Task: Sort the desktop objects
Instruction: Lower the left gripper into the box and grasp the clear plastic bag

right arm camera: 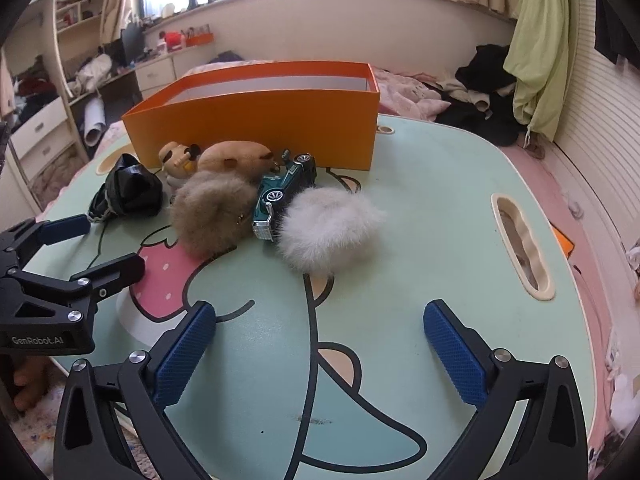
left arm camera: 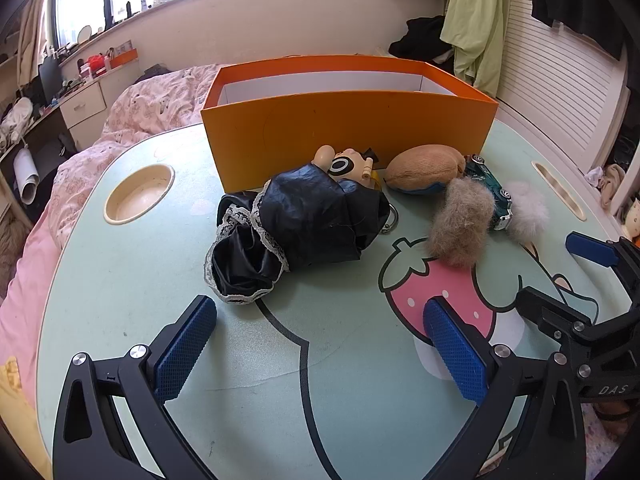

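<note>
An open orange box (left arm camera: 348, 124) (right arm camera: 256, 120) stands at the back of the mint table (left arm camera: 160, 272) (right arm camera: 432, 208). In front of it lie a black lace-trimmed cloth (left arm camera: 296, 224) (right arm camera: 128, 192), a doll (left arm camera: 348, 164) (right arm camera: 178, 158), a tan plush (left arm camera: 424, 168) (right arm camera: 236, 156), a brown fur puff (left arm camera: 460, 220) (right arm camera: 212, 212), a green toy car (left arm camera: 494, 192) (right arm camera: 284, 190) and a white fur puff (left arm camera: 524, 212) (right arm camera: 328, 228). My left gripper (left arm camera: 320, 344) (right arm camera: 80, 244) is open and empty, short of the cloth. My right gripper (right arm camera: 320, 344) (left arm camera: 560, 276) is open and empty, short of the white puff.
The table has a round cup recess (left arm camera: 138, 196) at its left and a slot (right arm camera: 524, 244) at its right. A bed with pink bedding (left arm camera: 152, 120) lies behind and around the table. A desk with drawers (right arm camera: 44, 128) stands far left.
</note>
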`<state>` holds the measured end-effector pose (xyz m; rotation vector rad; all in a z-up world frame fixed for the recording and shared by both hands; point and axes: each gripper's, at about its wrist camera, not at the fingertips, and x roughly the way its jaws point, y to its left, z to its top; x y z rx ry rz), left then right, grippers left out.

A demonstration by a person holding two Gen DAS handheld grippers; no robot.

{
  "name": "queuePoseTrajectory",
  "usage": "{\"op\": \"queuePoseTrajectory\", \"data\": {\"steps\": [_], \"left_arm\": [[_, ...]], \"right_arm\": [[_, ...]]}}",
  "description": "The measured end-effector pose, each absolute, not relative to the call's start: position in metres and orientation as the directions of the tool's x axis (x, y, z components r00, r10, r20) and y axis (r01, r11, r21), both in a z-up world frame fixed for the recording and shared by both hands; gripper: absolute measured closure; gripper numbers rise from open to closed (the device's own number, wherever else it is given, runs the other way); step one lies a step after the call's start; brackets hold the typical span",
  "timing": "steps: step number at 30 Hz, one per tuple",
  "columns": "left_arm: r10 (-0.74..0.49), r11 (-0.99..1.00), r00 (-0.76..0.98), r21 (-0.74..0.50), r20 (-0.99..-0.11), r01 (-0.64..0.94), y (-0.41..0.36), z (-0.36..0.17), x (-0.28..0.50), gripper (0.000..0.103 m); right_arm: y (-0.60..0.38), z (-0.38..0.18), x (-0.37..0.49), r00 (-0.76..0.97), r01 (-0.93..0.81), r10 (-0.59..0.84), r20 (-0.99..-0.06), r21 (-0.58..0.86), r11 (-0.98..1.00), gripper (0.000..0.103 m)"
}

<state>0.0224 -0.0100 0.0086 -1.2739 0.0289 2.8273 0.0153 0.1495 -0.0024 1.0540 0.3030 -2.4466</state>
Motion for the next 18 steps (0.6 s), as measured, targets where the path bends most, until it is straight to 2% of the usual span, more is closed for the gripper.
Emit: {"op": "queuePoseTrajectory", "data": {"steps": [15,18], "left_arm": [[0.024,-0.999,-0.661,0.003,-0.750,-0.039,-0.0097,0.0094,0.0226,0.000],[0.031,-0.999,-0.690,-0.007,-0.723,-0.037,-0.0127,0.0173,0.0282,0.000]], "right_arm": [[0.1529,-0.0020,0.0145,-0.604,0.492,-0.326,-0.728,-0.019,-0.870,0.000],[0.1537,-0.0018,0.0140,-0.600,0.493,-0.330,-0.729,-0.013,-0.870,0.000]]}}
